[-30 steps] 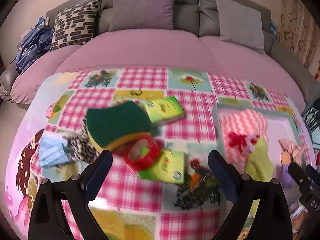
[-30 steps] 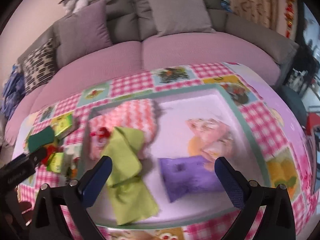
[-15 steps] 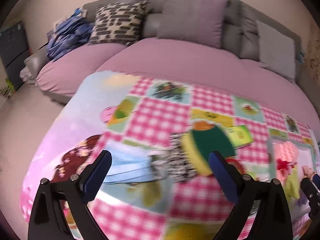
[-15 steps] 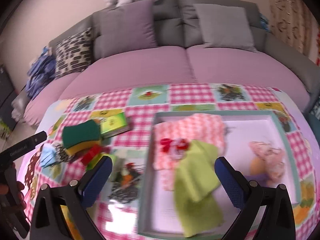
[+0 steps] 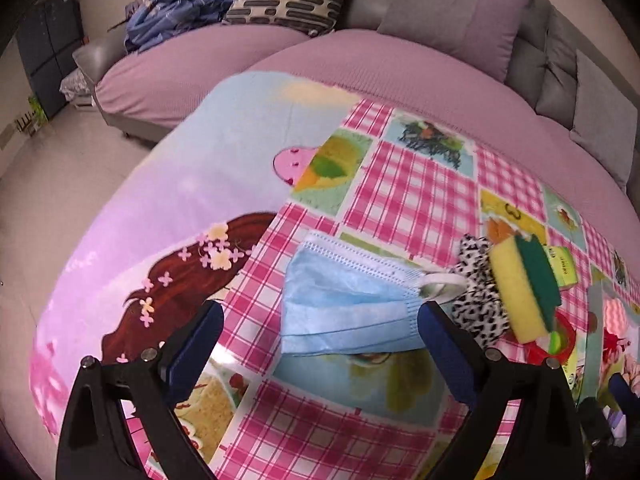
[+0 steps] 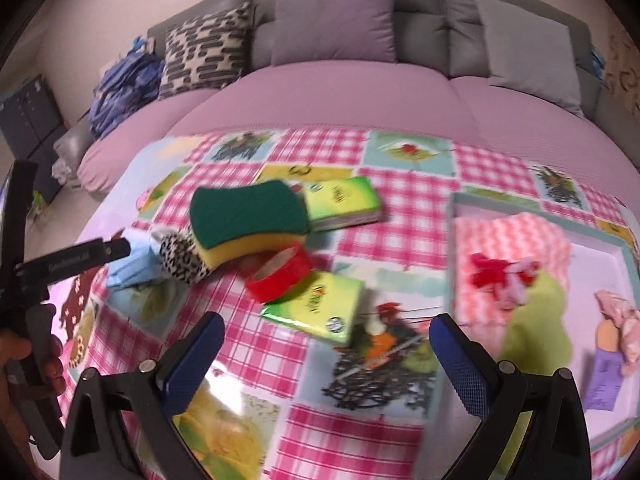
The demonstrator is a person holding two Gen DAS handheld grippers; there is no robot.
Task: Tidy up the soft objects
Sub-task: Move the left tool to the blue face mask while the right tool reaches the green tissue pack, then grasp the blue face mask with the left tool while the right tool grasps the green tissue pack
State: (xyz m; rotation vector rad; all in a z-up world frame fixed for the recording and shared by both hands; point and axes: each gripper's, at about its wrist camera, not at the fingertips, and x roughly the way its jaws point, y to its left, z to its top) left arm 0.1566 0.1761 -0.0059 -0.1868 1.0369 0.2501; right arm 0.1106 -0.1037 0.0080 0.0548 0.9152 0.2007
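Note:
A light blue face mask (image 5: 344, 308) lies flat on the patterned tablecloth, just ahead of my open, empty left gripper (image 5: 320, 344). To its right lie a black-and-white spotted cloth (image 5: 478, 300) and a yellow-green sponge (image 5: 526, 286). In the right wrist view the sponge (image 6: 248, 220) rests on the spotted cloth (image 6: 180, 260), with the mask (image 6: 132, 264) beside it. My right gripper (image 6: 326, 356) is open and empty above the table. A tray (image 6: 456, 216) at the right holds a pink cloth (image 6: 516, 240), a green cloth (image 6: 536, 328) and other soft items.
A red tape roll (image 6: 280, 276) and two green tissue packs (image 6: 344, 204) (image 6: 320, 308) lie near the sponge. The left gripper's body (image 6: 72, 260) shows at the left of the right wrist view. A sofa (image 6: 320, 92) with cushions stands behind the table.
My left gripper swung left and came down close to the blue mask. My right gripper swung left from over the tray to over the table's middle.

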